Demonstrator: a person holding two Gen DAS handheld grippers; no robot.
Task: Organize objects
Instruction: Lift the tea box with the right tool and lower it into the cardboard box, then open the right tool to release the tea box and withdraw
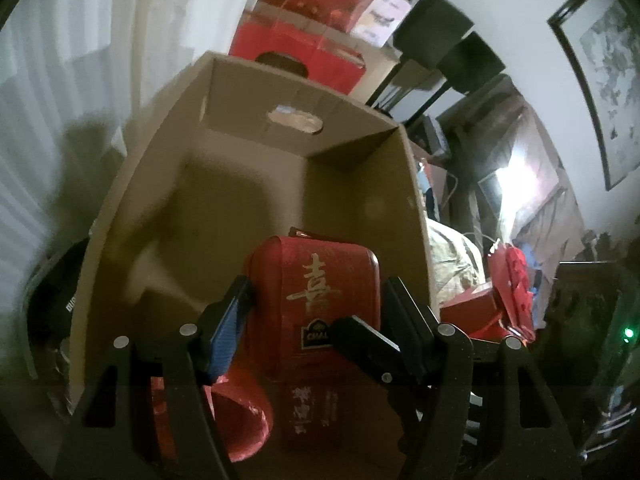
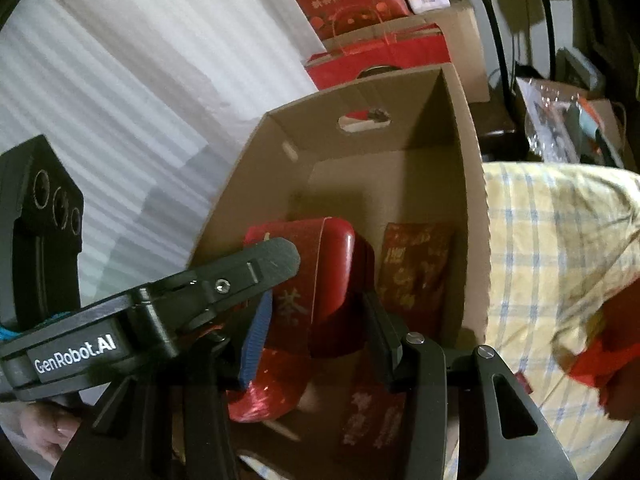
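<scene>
Gripping one red tin (image 1: 316,304) together, both tongs (image 1: 320,300) (image 2: 316,304) hide its base.

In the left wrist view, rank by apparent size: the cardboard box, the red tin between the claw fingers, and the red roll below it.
1. cardboard box, by far the largest.
2. red tin, held over the box.
3. red roll, smallest in view, though the left claw hides part of it, so its true size is unsure.

Framed painting (image 1: 608,76) on wall; checked cloth (image 2: 560,248) beside.
</scene>
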